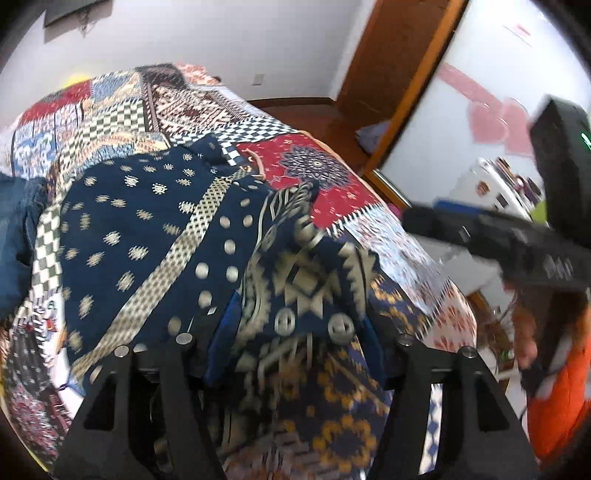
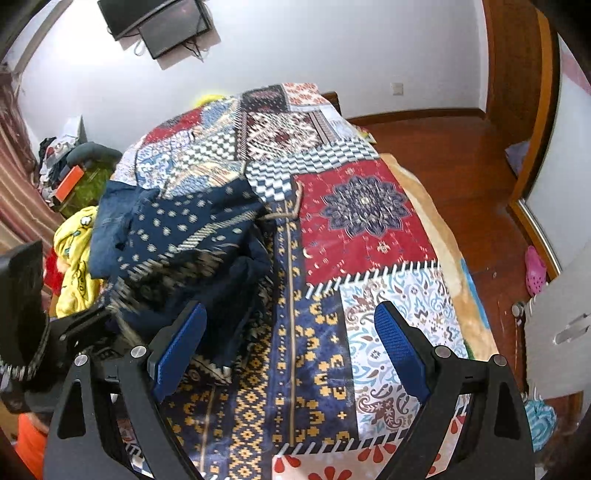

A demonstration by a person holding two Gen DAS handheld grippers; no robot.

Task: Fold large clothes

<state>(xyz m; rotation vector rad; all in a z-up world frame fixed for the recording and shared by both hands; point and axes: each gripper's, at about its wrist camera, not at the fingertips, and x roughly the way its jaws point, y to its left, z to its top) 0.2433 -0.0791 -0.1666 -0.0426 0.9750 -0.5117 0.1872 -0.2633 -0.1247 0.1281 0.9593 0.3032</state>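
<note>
Though blurred, garment (image 1: 155,236) between parted fingers (image 1: 225,328)

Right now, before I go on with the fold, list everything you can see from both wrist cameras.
patterned garment: one, navy with cream motifs, bunched on the bed
patchwork bedspread: one, red, blue, white and yellow, covering the bed
denim garment: one, blue, at the bed's left edge beside the patterned garment
yellow cloth: one, yellow, left of the bed
screens: two, black, on the white wall
pink shoe: one, pink, on the wooden floor right of the bed
sleeve: one, orange, by the bed's right side
left gripper: one, black with blue pads, open, garment draped between its pads
right gripper: one, black with blue pads, open, nothing between, above the bedspread
</note>
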